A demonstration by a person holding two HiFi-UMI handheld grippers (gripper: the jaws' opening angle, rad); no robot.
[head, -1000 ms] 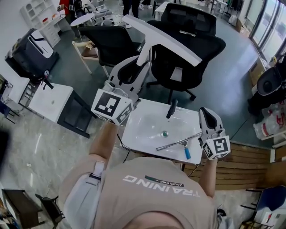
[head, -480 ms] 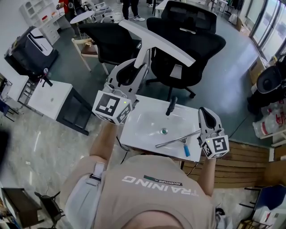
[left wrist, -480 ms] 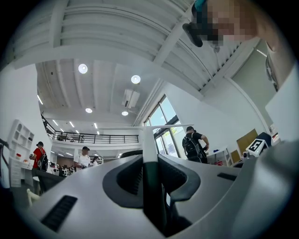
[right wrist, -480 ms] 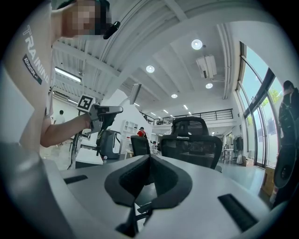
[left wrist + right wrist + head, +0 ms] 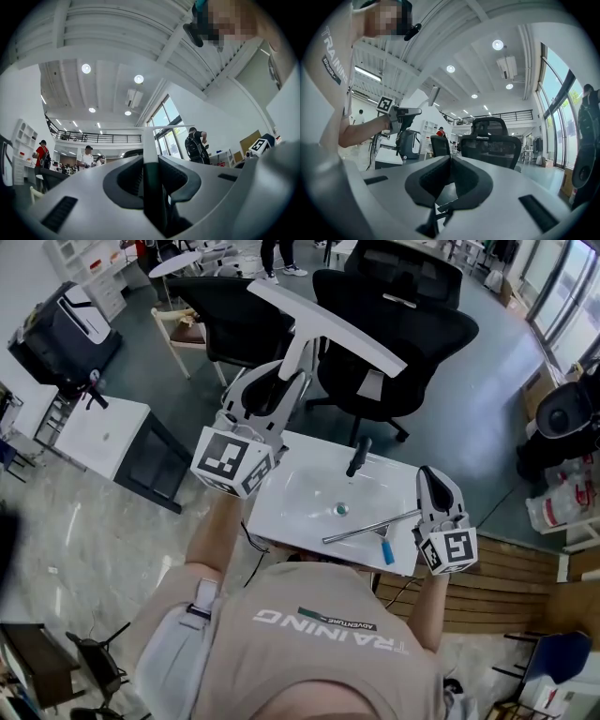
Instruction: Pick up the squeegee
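The squeegee [image 5: 323,326] is white and T-shaped, a long blade on a short handle. It hangs in the air above the back left corner of the white sink [image 5: 300,493], and my left gripper [image 5: 286,373] is shut on its handle. In the left gripper view the handle [image 5: 149,145] stands upright between the jaws, with the blade across its top. My right gripper [image 5: 431,476] hovers at the sink's right edge; its jaws [image 5: 450,161] are shut with nothing in them.
A metal bar with a blue handle [image 5: 384,549] lies on the sink's front right, near the drain [image 5: 342,509] and the black faucet [image 5: 356,457]. Black office chairs [image 5: 394,334] stand behind the sink. Wooden slats [image 5: 506,587] lie at the right, a small white table [image 5: 94,432] at the left.
My left gripper has sunk a little with the squeegee still in it. The right gripper has stayed where it was.
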